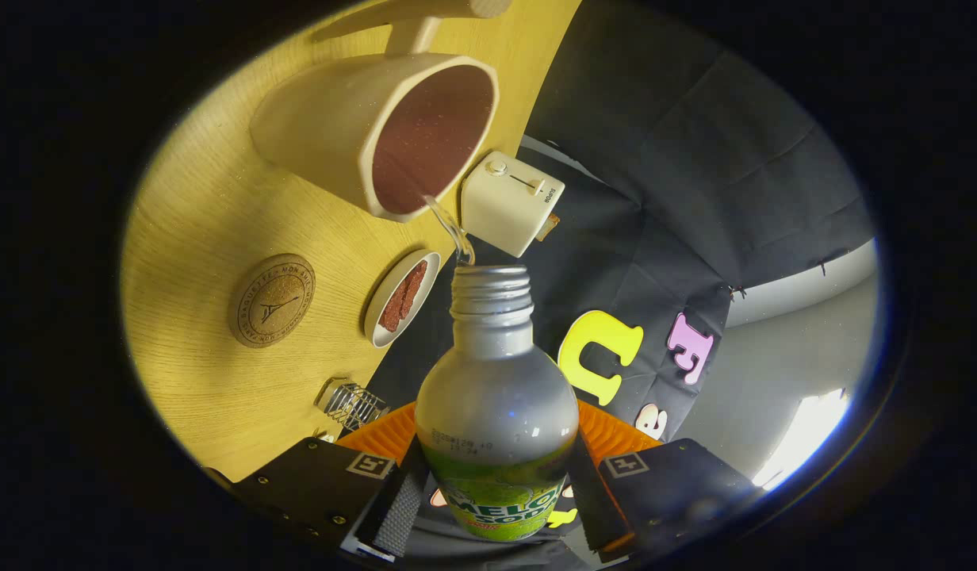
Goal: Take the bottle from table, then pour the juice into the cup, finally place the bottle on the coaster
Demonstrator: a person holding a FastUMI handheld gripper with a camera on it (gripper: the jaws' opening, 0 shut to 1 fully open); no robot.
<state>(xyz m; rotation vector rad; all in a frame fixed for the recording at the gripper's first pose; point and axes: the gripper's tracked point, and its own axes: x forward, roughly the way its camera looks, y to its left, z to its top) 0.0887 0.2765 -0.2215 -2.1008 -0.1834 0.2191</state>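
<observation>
The claw (496, 496) is clamped on the bottle (496, 412), its two black fingers (397, 500) pressing the labelled lower body from either side, with an orange part of the tool showing just behind the bottle at both flanks. The bottle is silver with a green label, uncapped, and its threaded neck points away from the claw toward twelve o'clock; the whole scene sits tilted in the gripper view, so the wooden surface (211, 238) runs up the nine to eleven o'clock side. From the open mouth a thin clear stream (453, 230) arcs toward eleven o'clock and meets the lip of the cup (362, 135), a cream mug with a dark reddish inside and a handle on its far side, standing on the surface well beyond the bottle's neck. Just beside the cup, at about one o'clock from the bottle's mouth, stands a cream toaster (508, 202) with a dial and a slider on its face. At ten o'clock from the neck, close to the edge of the surface, lies a small white dish (401, 297) holding something reddish brown. Farther out at nine o'clock rests the round cork coaster (272, 300), bare and apart from the dish. Near the left finger, at the edge of the surface, sits a small wire object (350, 403), too blurred to identify.
</observation>
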